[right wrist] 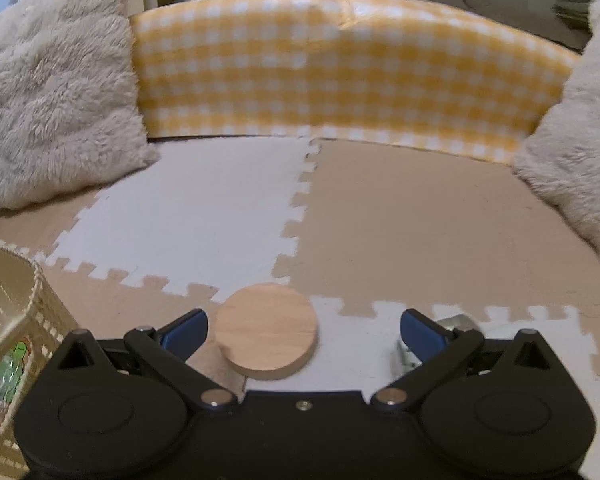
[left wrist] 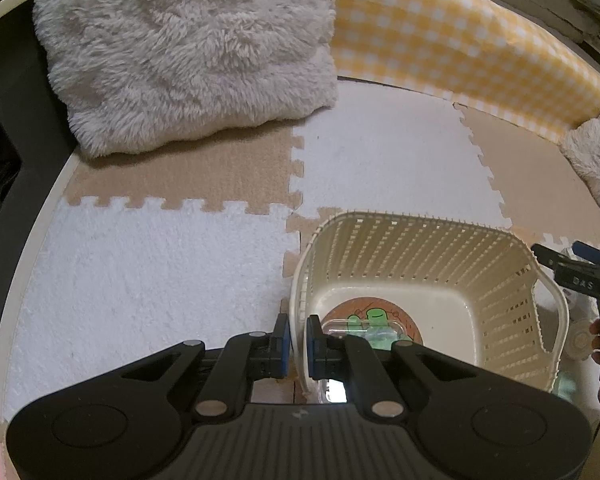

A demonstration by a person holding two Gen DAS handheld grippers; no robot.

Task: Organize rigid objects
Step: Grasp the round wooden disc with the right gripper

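While left claw (left wrist: 298, 340) grips basket (left wrist: 440, 236), right claw (left wrist: 580, 276) reads "DAS"

You have one slatted cream basket (left wrist: 420, 248), one round wooden disc (right wrist: 266, 330), one cartoon-printed coaster (left wrist: 374, 316), two fluffy cushions (right wrist: 56, 92) and two claws (left wrist: 298, 340).

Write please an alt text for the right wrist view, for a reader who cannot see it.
The right gripper has its jaws wide open around a round wooden disc lying on beige and white foam puzzle mats. A cream slatted basket stands at the left edge; fluffy cushions flank a yellow checked backrest behind.
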